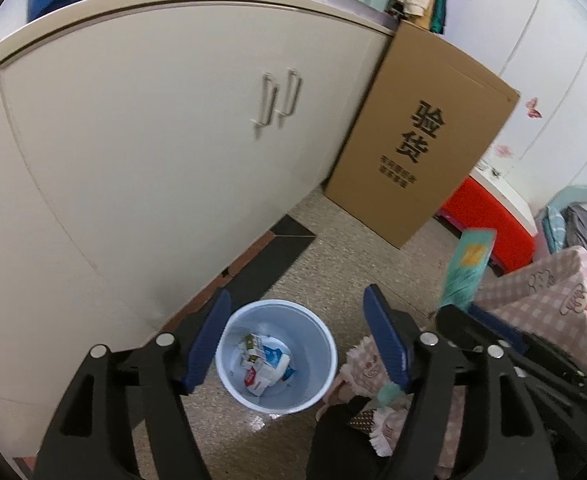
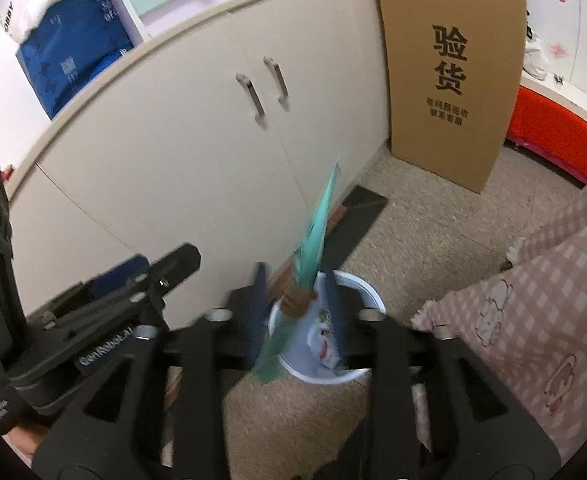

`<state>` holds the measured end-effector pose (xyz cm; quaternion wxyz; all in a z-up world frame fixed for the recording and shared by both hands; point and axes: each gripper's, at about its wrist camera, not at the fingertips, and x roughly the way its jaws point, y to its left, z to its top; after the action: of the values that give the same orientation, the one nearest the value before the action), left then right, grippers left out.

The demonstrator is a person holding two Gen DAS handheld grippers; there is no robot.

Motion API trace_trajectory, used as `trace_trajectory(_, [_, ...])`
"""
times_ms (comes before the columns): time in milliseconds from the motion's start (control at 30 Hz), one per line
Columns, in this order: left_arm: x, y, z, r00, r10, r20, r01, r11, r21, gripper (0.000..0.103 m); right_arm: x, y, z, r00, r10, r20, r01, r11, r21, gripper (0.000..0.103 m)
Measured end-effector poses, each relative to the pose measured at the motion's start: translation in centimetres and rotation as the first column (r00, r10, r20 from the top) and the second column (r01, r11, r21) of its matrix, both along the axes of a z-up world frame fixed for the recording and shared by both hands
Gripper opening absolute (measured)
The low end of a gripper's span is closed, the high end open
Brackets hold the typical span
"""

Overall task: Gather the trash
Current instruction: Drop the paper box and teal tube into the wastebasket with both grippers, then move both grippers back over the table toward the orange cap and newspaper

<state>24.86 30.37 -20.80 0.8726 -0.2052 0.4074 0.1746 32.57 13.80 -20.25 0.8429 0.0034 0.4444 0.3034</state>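
Our left gripper's [image 1: 297, 340] blue fingers [image 1: 207, 344] stand spread wide with nothing between them, framing the pale blue bin [image 1: 276, 356] on the floor below. Our right gripper [image 2: 295, 300] has its fingers [image 2: 258, 300] drawn in on a flat teal package [image 2: 311, 240], seen edge-on and blurred; we cannot tell how firmly the pads press it, but it stands up from between them, its lower end over the bin's rim [image 2: 367, 288]. In the left view the same package [image 1: 469, 268] rises to the right of the bin, above the right gripper's dark body.

The bin already holds crumpled wrappers and small cartons [image 1: 263, 364], lying low, with the walls bare above them. Its round rim is open all the way around.

Just behind the bin runs the cream cabinet [image 1: 141, 152], its base edge near the rim, with a dark mat [image 1: 277, 252] on the speckled floor [image 1: 353, 256] along it. A tall cardboard box [image 1: 421, 132] leans against the cabinet's far corner, well apart from the bin. On the right a pink checked cloth [image 2: 533, 300] hangs close beside the bin, its fringed edge near the rim. Open floor lies between bin, box and cloth.
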Motion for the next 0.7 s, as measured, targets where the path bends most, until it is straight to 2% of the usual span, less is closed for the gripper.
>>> trace_trajectory(33, [-0.1, 0.3, -0.1, 1.0, 0.009, -0.005, -0.009, 1.0, -0.005, 0.069, 0.0, 0.0, 0.1, 1.0, -0.004, 0.008, 0.004, 1.0, 0.006, 0.06])
trace_trajectory(100, [-0.4, 1.1, -0.5, 1.0, 0.019, -0.011, -0.019, 0.999, -0.04, 0.069, 0.0, 0.0, 0.1, 1.0, 0.005, 0.004, -0.006, 1.0, 0.01, 0.06])
trace_trajectory(367, [-0.7, 1.0, -0.4, 1.0, 0.021, -0.015, -0.021, 0.998, -0.056, 0.07, -0.2, -1.6, 0.7, 1.0, -0.028, 0.001, 0.028, 0.999, 0.015, 0.06])
trace_trajectory(700, [-1.8, -3.0, 3.9, 0.998, -0.051, 0.044, 0.051, 0.999, -0.012, 0.073, -1.7, -6.9, 4.6, 0.993, -0.111, 0.037, 0.109, 0.992, 0.067, 0.061])
